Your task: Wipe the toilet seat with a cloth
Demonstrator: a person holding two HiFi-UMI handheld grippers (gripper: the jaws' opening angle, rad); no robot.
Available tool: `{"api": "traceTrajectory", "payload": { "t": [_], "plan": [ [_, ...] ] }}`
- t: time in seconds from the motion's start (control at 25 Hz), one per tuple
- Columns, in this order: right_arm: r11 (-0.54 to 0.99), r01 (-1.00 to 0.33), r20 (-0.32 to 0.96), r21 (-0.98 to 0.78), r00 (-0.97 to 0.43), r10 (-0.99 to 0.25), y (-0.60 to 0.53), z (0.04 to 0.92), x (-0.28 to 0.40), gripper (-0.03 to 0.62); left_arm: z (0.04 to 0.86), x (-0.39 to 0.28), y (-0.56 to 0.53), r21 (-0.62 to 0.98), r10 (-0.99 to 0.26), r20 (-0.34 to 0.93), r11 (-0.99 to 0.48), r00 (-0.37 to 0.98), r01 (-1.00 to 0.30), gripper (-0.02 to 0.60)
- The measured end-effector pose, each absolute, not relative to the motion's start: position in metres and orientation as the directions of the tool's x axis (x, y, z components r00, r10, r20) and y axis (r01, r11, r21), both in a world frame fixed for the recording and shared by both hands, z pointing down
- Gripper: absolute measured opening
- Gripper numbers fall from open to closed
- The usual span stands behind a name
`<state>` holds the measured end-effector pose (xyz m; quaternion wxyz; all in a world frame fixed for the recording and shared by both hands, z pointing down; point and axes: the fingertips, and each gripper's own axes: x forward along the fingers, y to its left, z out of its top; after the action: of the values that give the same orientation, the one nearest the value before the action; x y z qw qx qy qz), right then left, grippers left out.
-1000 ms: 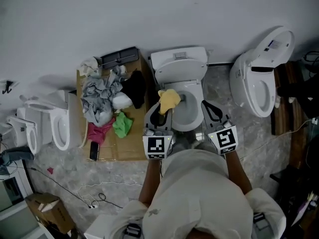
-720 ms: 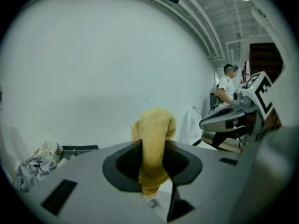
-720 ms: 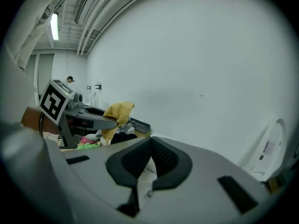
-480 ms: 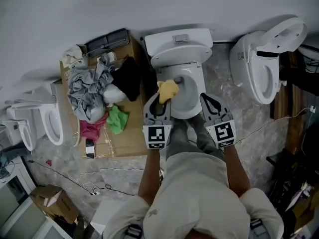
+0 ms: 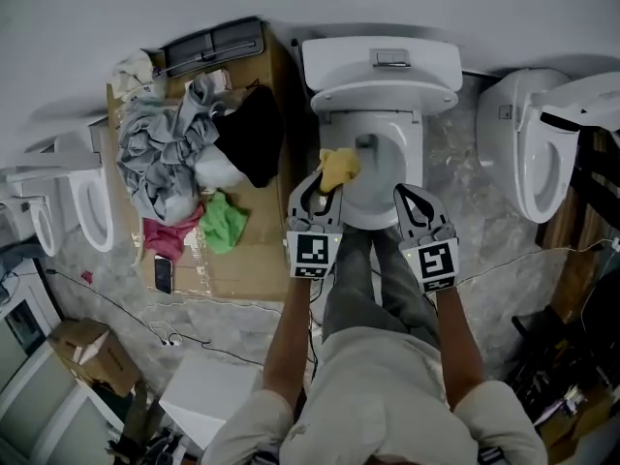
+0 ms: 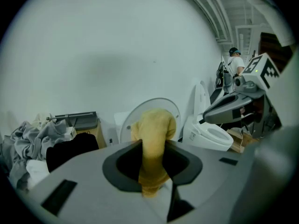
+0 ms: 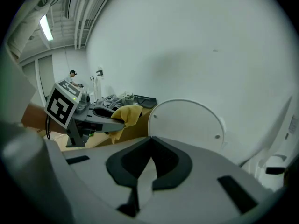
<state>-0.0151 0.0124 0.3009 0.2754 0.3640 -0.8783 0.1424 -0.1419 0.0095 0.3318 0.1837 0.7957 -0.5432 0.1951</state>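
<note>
A white toilet stands straight ahead with its lid up against the tank. My left gripper is shut on a yellow cloth, which hangs over the left side of the seat rim. In the left gripper view the cloth bulges up between the jaws. My right gripper is shut with nothing in it, over the front right of the bowl. The right gripper view shows its closed jaws below the raised lid, and the cloth off to the left.
A flat cardboard sheet left of the toilet carries a heap of clothes, a green rag and a phone. Other toilets stand at the right and left. Cables cross the floor.
The person has come closer to the toilet, so it now sits more squarely ahead. Both grippers went forward with it; the left still holds the cloth by the left rim.
</note>
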Motion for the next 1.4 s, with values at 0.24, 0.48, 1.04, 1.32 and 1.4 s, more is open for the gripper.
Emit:
{"api": "traceTrajectory", "payload": {
  "t": [0.24,0.48,1.04,1.32,1.4],
  "plan": [
    [0.707,-0.696,0.595,-0.123,-0.622,-0.508,0.004,0.356,-0.019,0.008,0.388,-0.143,0.003,0.065,-0.779,0.545,-0.329,0.310,-0.942,0.121],
    [0.723,-0.670,0.605,-0.169,-0.650,-0.461,-0.003,0.405,-0.022,0.008,0.446,-0.147,-0.004,0.063,-0.772,0.578,-0.281,0.264,-0.958,0.121],
    [0.743,-0.633,0.644,-0.219,-0.666,-0.377,0.002,0.499,-0.022,0.008,0.551,-0.151,-0.009,0.050,-0.705,0.644,-0.349,0.297,-0.936,0.121],
    [0.744,-0.625,0.664,-0.235,-0.663,-0.347,0.002,0.535,-0.022,0.008,0.605,-0.154,-0.012,0.060,-0.651,0.695,-0.372,0.306,-0.926,0.121],
    [0.748,-0.619,0.670,-0.239,-0.663,-0.334,0.003,0.543,-0.022,0.008,0.615,-0.153,-0.016,0.062,-0.642,0.701,-0.379,0.311,-0.923,0.121]
  ]
}}
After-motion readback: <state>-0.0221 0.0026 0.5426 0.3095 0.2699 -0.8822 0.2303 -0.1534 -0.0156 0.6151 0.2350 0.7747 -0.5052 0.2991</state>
